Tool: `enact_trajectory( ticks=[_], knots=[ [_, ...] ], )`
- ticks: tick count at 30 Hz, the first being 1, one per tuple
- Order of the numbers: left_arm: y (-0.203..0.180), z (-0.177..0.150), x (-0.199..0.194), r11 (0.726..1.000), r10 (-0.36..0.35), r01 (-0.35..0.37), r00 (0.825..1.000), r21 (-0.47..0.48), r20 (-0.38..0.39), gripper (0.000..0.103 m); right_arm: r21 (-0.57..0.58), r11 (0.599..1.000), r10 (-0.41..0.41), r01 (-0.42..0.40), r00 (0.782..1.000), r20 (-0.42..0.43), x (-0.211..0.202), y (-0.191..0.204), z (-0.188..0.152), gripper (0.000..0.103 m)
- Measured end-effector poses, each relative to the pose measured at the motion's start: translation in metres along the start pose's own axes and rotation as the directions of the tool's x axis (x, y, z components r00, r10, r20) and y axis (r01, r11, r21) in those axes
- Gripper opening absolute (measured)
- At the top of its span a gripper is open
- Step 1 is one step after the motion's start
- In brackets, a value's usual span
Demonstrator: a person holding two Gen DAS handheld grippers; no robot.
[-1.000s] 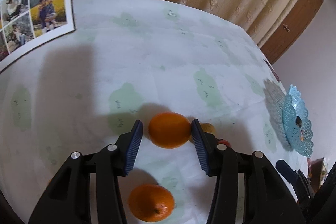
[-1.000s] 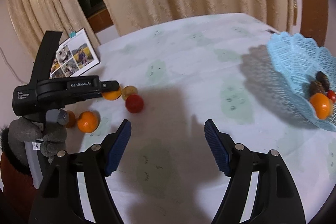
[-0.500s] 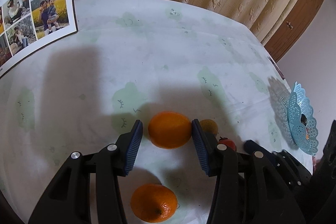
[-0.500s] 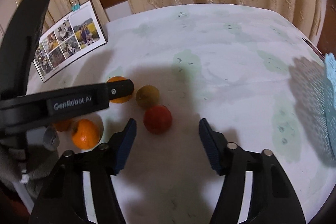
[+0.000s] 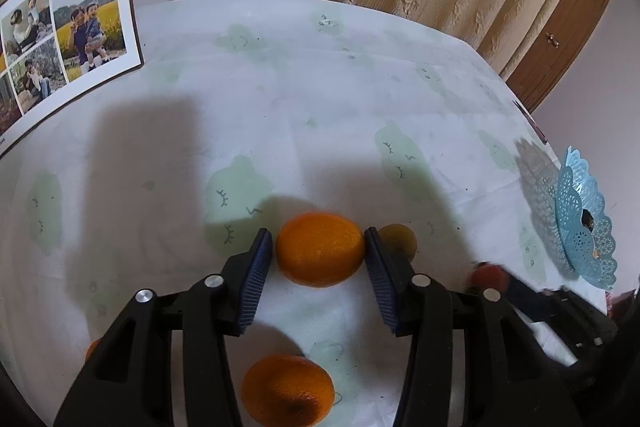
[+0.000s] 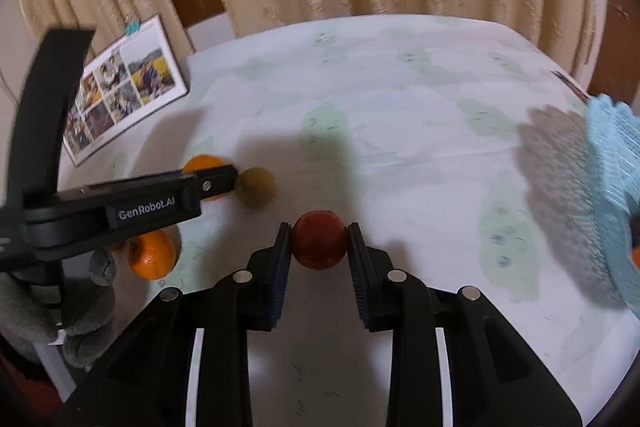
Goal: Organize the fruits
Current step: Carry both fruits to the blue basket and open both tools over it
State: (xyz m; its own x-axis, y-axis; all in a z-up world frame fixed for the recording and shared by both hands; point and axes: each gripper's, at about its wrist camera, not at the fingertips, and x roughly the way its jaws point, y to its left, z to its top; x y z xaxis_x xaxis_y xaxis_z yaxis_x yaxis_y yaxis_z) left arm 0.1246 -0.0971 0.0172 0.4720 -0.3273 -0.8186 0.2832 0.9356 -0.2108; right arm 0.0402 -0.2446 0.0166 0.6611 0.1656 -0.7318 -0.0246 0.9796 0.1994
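Observation:
An orange (image 5: pixel 320 255) lies on the table between the blue pads of my left gripper (image 5: pixel 319 247). The jaws are closing, and both pads touch its sides. A second orange (image 5: pixel 286 391) lies below the fingers, nearer the camera. A yellow-brown fruit (image 5: pixel 398 237) sits just right of the right pad. In the right wrist view my right gripper (image 6: pixel 319 243) is closing on a red round fruit (image 6: pixel 319 241), with its pads pressed on both sides. The light blue lattice basket (image 6: pixel 616 187) at the right edge holds some fruit.
A photo card (image 5: pixel 68 39) with a clip stands at the table's far left. The pale tablecloth (image 5: pixel 320 87) with green prints runs back to beige curtains. A grey-gloved hand (image 6: pixel 80 307) holds the left gripper's handle. Both grippers work close together near the front left edge.
My right gripper moved left from the bare cloth to the red fruit and closed on it. The left gripper stayed in place and narrowed onto the orange.

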Motion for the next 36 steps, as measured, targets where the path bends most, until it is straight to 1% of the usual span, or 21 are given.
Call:
enact_trajectory(
  ticks=[6,12,13,18,21,26,27,29,30,31,36],
  knots=[
    [0.000,0.000,-0.003,1.000,-0.006,0.006,1.000,0.002,-0.002,0.043,0.069,0.997,-0.044,0.038,0.994,0.098,-0.044,-0.030,0.003,0.029],
    [-0.006,0.002,-0.022,1.000,-0.001,0.000,0.999,0.017,0.043,0.043,0.150,0.985,-0.113,0.087,0.979,0.172,-0.080,-0.062,0.005,0.029],
    [-0.009,0.002,-0.027,1.000,0.002,-0.003,0.998,0.022,0.055,0.043,0.168,0.980,-0.135,0.104,0.973,0.185,-0.087,-0.071,0.005,0.029],
    [-0.020,0.001,-0.043,0.999,-0.003,-0.002,0.996,0.048,0.089,0.043,0.240,0.959,-0.206,0.153,0.955,0.212,-0.108,-0.106,0.000,0.029],
    [-0.028,0.000,-0.052,0.998,-0.015,0.008,0.994,0.065,0.108,0.043,0.298,0.938,-0.248,0.178,0.945,0.214,-0.117,-0.131,-0.004,0.029],
    [-0.041,-0.004,-0.064,0.996,-0.030,0.019,0.991,0.091,0.129,0.043,0.353,0.915,-0.280,0.196,0.938,0.205,-0.120,-0.158,-0.009,0.029],
    [-0.043,-0.005,-0.065,0.995,-0.033,0.021,0.991,0.095,0.131,0.043,0.358,0.913,-0.281,0.195,0.938,0.204,-0.120,-0.161,-0.010,0.030],
    [-0.049,-0.006,-0.069,0.994,-0.040,0.026,0.990,0.107,0.137,0.043,0.376,0.907,-0.284,0.192,0.936,0.206,-0.123,-0.168,-0.014,0.038],
    [-0.052,-0.007,-0.071,0.993,-0.044,0.028,0.989,0.112,0.140,0.043,0.388,0.902,-0.289,0.191,0.934,0.211,-0.125,-0.171,-0.015,0.050],
    [-0.054,-0.007,-0.072,0.993,-0.047,0.031,0.989,0.115,0.141,0.043,0.404,0.895,-0.300,0.191,0.927,0.224,-0.128,-0.174,-0.018,0.054],
    [-0.073,-0.009,-0.077,0.988,-0.065,0.042,0.986,0.150,0.150,0.043,0.461,0.868,-0.326,0.185,0.912,0.248,-0.143,-0.190,-0.030,0.054]
  ],
)
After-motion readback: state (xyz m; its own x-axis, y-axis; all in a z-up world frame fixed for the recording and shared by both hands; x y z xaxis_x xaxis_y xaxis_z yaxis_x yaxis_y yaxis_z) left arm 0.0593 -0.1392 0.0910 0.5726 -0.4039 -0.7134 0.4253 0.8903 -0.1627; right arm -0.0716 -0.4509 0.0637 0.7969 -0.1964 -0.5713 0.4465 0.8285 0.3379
